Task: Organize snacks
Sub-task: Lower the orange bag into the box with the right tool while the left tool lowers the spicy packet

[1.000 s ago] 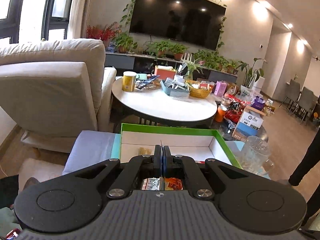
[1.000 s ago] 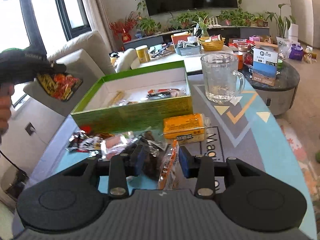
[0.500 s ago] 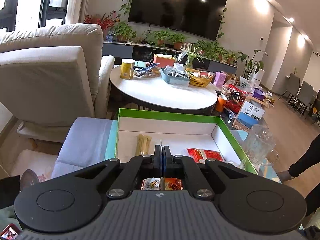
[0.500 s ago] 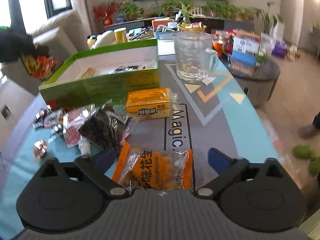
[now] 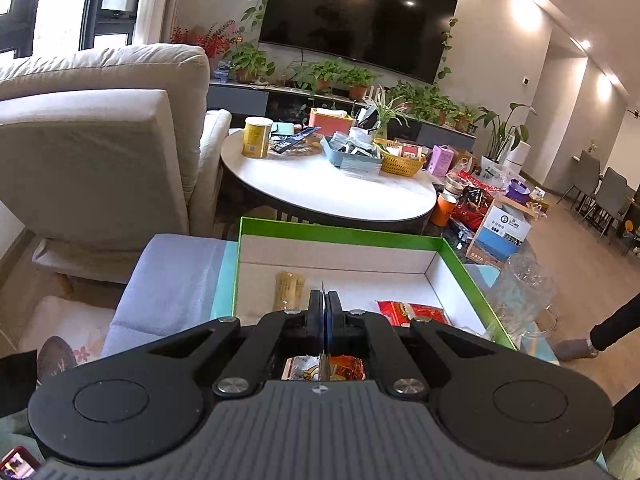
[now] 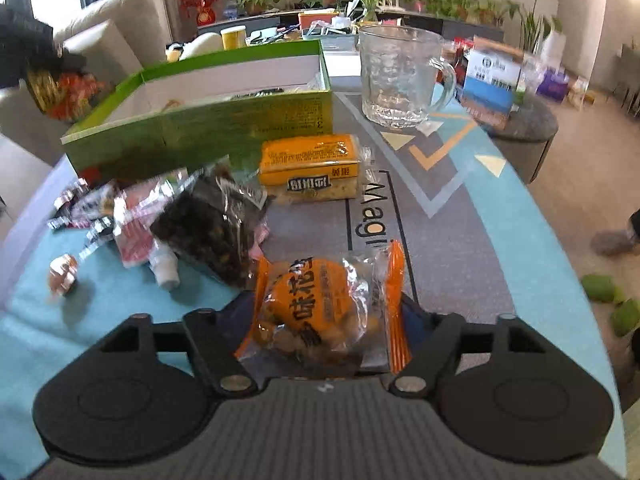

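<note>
The left tool [image 5: 324, 312] is pinching a red-and-yellow snack packet [image 5: 344, 367] above the green box [image 5: 460, 264]. The right tool [image 6: 326, 312] is closing around an orange peanut packet [image 6: 320, 304] on the worktop [image 6: 460, 240], its pads mostly hidden.

Glass mug [image 6: 402, 76], armchair [image 5: 100, 140], television [image 5: 356, 20]

The desk [image 6: 460, 216], covered by a blue-and-grey patterned mat, carries a green box [image 6: 224, 120], a glass mug [image 6: 400, 76], a yellow snack pack [image 6: 310, 168], a dark packet [image 6: 212, 224] and small wrappers [image 6: 100, 216]
</note>
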